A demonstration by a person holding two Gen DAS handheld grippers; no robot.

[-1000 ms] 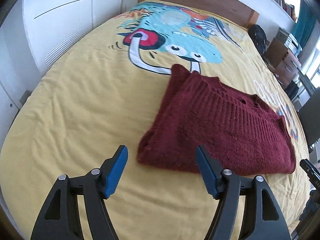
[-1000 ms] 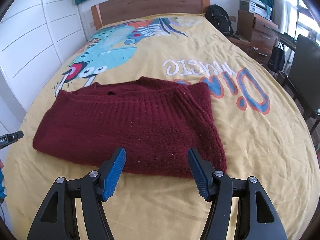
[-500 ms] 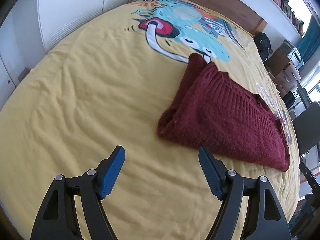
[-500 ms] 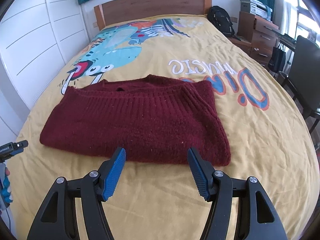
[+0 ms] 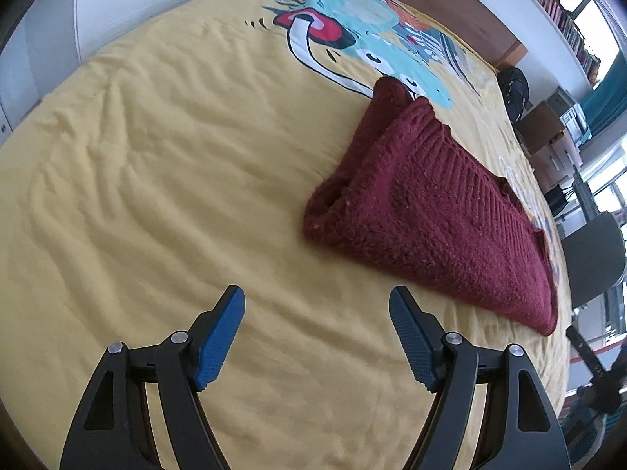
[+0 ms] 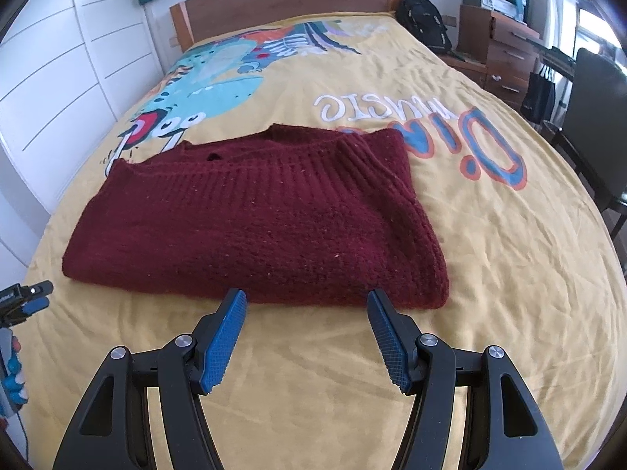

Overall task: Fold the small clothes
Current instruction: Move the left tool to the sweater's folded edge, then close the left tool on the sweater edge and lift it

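Your bed (image 6: 509,258) fills both views, covered w/ a yellow spread carrying a cartoon dino print (image 6: 211,90) and big lettering (image 6: 423,121), wooden headboard (image 6: 290,4) at the far end. White wardrobe doors (image 6: 66,78) run along one side; on the other side there's a wooden drawer unit (image 6: 505,51), a dark chair (image 6: 599,117) and a black backpack (image 6: 425,27). The maroon knit sweater (image 6: 254,219) lies folded into a flat rectangle in the mid of the bed, ribbed band across the far part, collar edge toward the headboard. Your right tongs (image 6: 305,315) are spread wide, empty, tips just short of the sweater's near edge, approx centred on its right half. Your left tongs (image 5: 317,313) are also spread wide, holding nothing, over bare spread, apart from the sweater (image 5: 431,211), whose near-left corner sits ahead and to the right of them.
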